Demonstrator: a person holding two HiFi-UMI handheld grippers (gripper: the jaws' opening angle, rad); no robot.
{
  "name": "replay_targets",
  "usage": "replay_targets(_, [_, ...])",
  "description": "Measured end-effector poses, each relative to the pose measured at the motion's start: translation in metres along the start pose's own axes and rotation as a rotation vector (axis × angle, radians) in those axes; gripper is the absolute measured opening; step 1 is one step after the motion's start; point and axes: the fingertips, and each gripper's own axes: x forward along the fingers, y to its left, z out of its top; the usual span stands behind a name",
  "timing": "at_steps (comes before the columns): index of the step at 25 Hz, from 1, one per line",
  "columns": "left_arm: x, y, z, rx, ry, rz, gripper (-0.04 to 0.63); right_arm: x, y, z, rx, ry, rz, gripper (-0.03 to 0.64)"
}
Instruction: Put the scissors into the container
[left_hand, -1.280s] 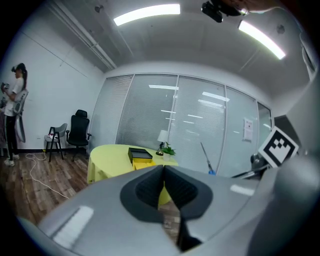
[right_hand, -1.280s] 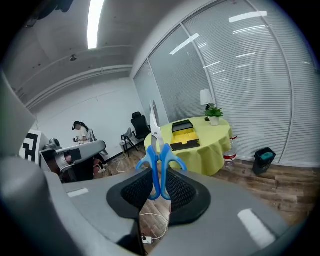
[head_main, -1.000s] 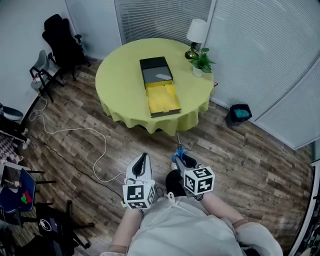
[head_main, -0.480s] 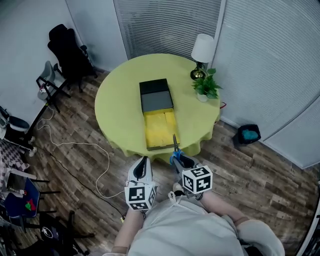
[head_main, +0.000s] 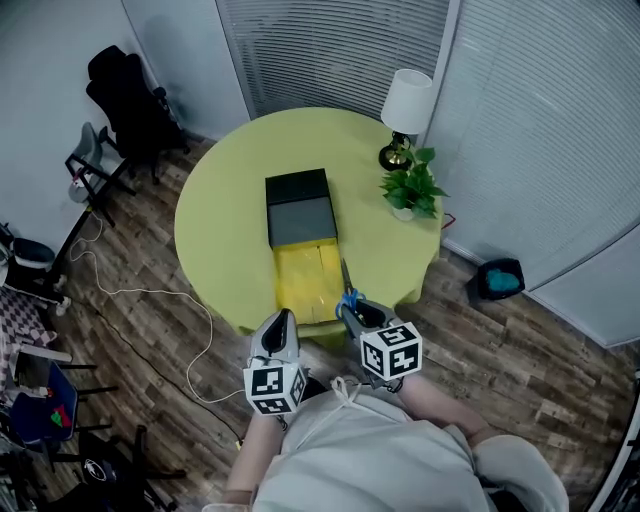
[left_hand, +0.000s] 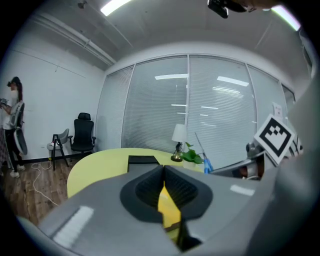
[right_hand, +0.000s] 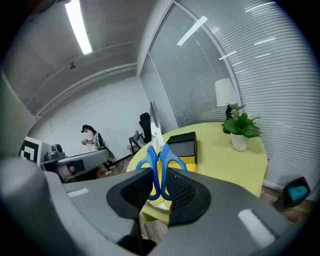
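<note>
Round yellow-green table (head_main: 220, 215): closer to the person than a second ago; its near edge now meets both grippers.
Wooden floor (head_main: 150, 320): no longer lies between grippers and table.
Left gripper (head_main: 282, 320): moved from over the floor to the table edge, just before the black box with a yellow open half (head_main: 305, 275).
Right gripper (head_main: 349, 308): moved forward likewise.
Blue-handled scissors (head_main: 346, 284): blades now over the tablecloth, just beside the yellow half's right rim.

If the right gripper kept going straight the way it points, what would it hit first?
Probably the open yellow container on the table: the scissors clamped in the right gripper point at it, blades leading. Depth is unclear, so the table's near edge might come first.
</note>
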Motion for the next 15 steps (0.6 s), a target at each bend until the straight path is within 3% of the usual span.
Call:
replay_targets(5, [0.037,0.024,0.001,-0.026,0.028,-0.005,0.006,0.033,-0.009,0.001,0.023,0.071,0.006,0.089])
replay_targets(15, [0.106,0.082,0.021,0.046,0.063,-0.091,0.006,0.107,-0.008,0.019,0.05,0.148,-0.053,0.089])
